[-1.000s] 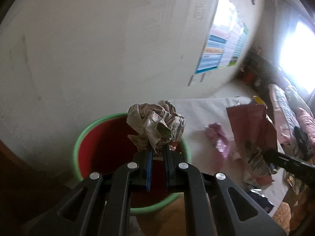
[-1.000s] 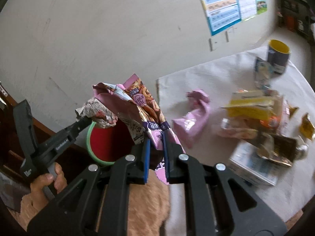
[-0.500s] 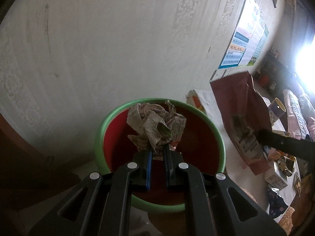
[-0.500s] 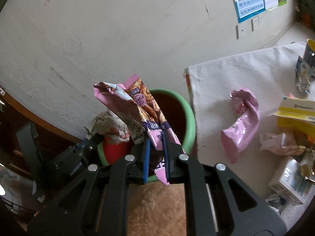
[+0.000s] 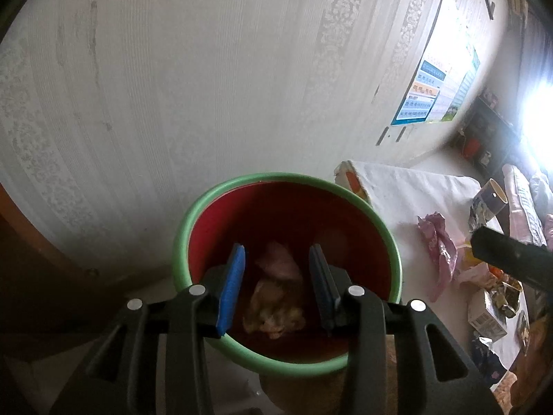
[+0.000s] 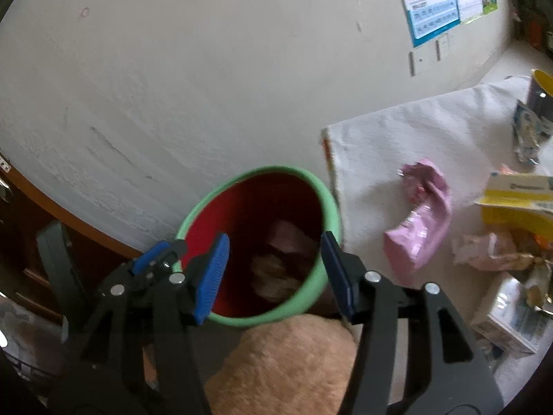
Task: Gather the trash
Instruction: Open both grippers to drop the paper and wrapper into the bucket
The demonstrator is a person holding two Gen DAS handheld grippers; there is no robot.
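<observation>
A red bin with a green rim stands by the wall beside the white-covered table; it also shows in the right wrist view. Inside lie a crumpled paper ball and a pink snack wrapper. My left gripper is open and empty above the bin. My right gripper is open and empty above the bin too. A crumpled pink wrapper lies on the table near the bin.
More trash lies on the table: a yellow box, a small carton and torn wrappers. A dark mug with yellow inside stands at the far edge. A tan cushion sits below the bin. A poster hangs on the wall.
Both grippers have opened over the bin. The paper ball left the left gripper and the snack wrapper left the right gripper; both now lie inside the bin.
</observation>
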